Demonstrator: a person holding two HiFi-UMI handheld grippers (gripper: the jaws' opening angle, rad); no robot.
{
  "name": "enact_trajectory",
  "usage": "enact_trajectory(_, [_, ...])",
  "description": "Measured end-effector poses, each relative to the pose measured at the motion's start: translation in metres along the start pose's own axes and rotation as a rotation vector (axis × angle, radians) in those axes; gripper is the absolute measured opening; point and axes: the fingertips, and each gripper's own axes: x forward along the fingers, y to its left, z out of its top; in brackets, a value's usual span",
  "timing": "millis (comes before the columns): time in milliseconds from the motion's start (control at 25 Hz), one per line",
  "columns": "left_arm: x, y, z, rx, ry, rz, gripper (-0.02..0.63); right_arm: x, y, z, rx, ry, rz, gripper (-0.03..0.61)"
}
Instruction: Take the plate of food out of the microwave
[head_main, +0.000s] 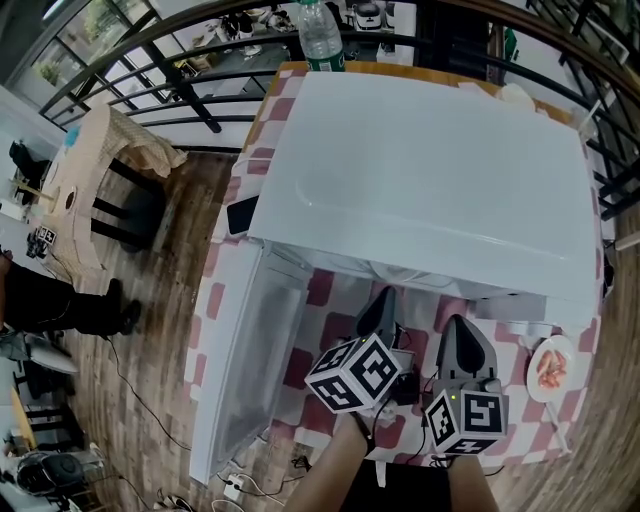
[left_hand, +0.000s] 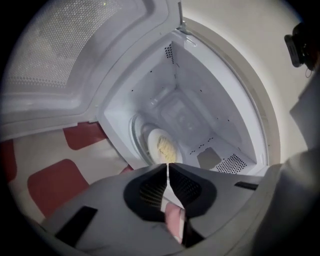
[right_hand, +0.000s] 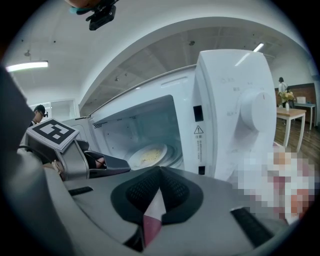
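Now your left tongs (head_main: 385, 297) and right tongs (head_main: 458, 325) sit side by side at the lower middle of the head view, both aimed forward and slightly downward at the open front of the microwave (head_main: 420, 170). Your left forearm (head_main: 330, 470) comes in from the bottom edge, and the left tongs are rolled, so their own view shows the oven cavity tilted.

The left tongs (left_hand: 167, 172) are pressed together with nothing between them, just outside the opening. The right tongs (right_hand: 160, 172) are likewise pressed together and empty, a little further right, in front of the control panel.

The plate of food (left_hand: 162, 147) is inside the microwave on the turntable, untouched by either pair. The door (head_main: 235, 370) hangs open at the lower left of the head view. Another plate (head_main: 551, 367) rests on the checked worktop (head_main: 295, 372) at the lower right.
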Motion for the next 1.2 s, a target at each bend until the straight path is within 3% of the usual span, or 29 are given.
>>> enact_trajectory(280, [0.006, 0.001, 0.001, -0.084, -0.003, -0.021, 0.043, 0.0, -0.003, 0.0, 0.004, 0.002, -0.004, -0.005])
enact_trajectory(640, [0.011, 0.015, -0.001, -0.261, 0.001, -0.026, 0.104, -0.001, -0.006, -0.002, 0.011, 0.006, -0.009, -0.005])
enact_trajectory(1200, [0.019, 0.02, 0.001, -0.315, 0.018, -0.015, 0.104, 0.003, -0.009, -0.005, 0.015, 0.016, -0.015, -0.005])
